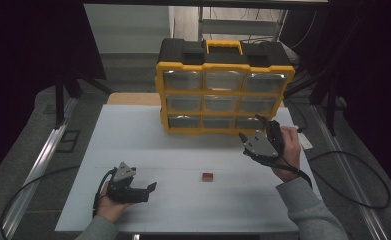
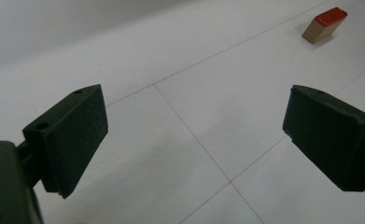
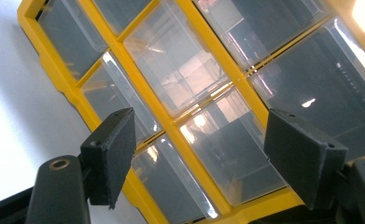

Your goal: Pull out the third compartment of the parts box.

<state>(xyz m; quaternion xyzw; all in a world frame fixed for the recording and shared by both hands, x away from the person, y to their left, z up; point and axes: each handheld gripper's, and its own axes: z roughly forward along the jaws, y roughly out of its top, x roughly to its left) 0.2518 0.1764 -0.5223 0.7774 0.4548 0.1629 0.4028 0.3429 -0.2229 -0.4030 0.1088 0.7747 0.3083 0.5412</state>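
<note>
A small red-topped wooden block (image 1: 207,176) lies on the white table (image 1: 133,140), right of my left gripper (image 1: 150,189). That gripper rests low near the front left, open and empty, pointing right toward the block (image 2: 324,25). A yellow and black organizer (image 1: 224,90) with clear drawers stands upright at the back of the table. My right gripper (image 1: 250,127) is held up close in front of its lower right drawers (image 3: 227,144), open with nothing between its fingers (image 3: 110,154).
The table's front edge runs just below my left hand. A cable (image 1: 353,175) trails off the right side of the table. Dark stands and metal rails flank the table on both sides.
</note>
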